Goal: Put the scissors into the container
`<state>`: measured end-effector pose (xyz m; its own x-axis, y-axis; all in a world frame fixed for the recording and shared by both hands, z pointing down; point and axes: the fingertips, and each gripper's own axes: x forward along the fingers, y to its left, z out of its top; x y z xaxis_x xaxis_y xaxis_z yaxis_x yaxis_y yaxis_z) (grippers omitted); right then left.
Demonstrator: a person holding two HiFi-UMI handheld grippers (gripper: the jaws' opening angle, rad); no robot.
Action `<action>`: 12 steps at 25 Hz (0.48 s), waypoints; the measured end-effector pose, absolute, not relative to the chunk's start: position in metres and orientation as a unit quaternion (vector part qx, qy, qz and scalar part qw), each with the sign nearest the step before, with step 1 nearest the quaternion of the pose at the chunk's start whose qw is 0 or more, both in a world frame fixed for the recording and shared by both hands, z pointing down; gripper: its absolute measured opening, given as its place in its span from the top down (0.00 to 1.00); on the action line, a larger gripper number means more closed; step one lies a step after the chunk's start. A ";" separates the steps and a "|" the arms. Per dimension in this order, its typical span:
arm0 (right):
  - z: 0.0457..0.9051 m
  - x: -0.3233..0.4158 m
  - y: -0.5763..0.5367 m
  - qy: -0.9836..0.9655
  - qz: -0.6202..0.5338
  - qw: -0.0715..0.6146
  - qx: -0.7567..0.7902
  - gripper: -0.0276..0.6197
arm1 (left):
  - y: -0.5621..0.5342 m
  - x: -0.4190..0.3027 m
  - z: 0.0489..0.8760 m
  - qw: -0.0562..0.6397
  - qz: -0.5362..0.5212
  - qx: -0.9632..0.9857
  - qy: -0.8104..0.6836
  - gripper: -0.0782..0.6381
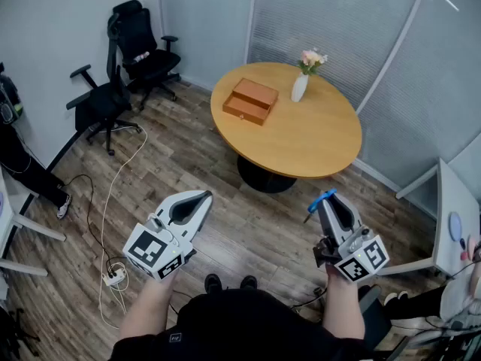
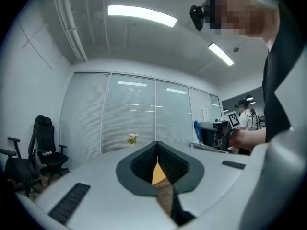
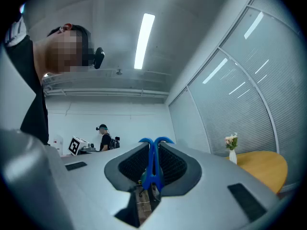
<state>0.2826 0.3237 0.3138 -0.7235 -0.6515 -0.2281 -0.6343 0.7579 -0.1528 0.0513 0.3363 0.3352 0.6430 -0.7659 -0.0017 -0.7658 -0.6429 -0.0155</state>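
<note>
The right gripper [image 1: 328,207] pinched blue-handled scissors [image 3: 152,166], well apart from the shallow brown wooden container [image 1: 251,101] on the round wooden surface [image 1: 316,138]. The left gripper [image 1: 201,199] was pressed together, empty. The carrying step seemed in hand, and next the scissors would need bringing over the container.

Small office meeting room: a round wooden surface [image 1: 301,138] sits mid-room with a flower vase [image 1: 300,86] on it. Glass partition walls with blinds [image 1: 331,21] stand right behind the surface, and a wood-look plank floor [image 1: 188,171] lies under it. Black swivel office chairs [image 1: 143,47] are parked by the plain wall left of the surface, a power strip [image 1: 114,277] with white cable lies on the floor that side, a white desk [image 1: 455,216] corner shows right of the surface, and long ceiling tube lights [image 2: 141,14] run overhead.
</note>
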 end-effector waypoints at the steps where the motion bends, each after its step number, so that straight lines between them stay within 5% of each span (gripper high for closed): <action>1: 0.314 0.282 0.324 0.928 -0.033 0.135 -0.346 0.83 | 0.337 0.052 0.336 0.009 -0.006 -0.908 0.419 0.87; 12: 0.315 0.253 0.322 0.932 -0.036 0.133 -0.336 0.83 | 0.334 0.032 0.348 -0.018 -0.008 -0.905 0.425 0.87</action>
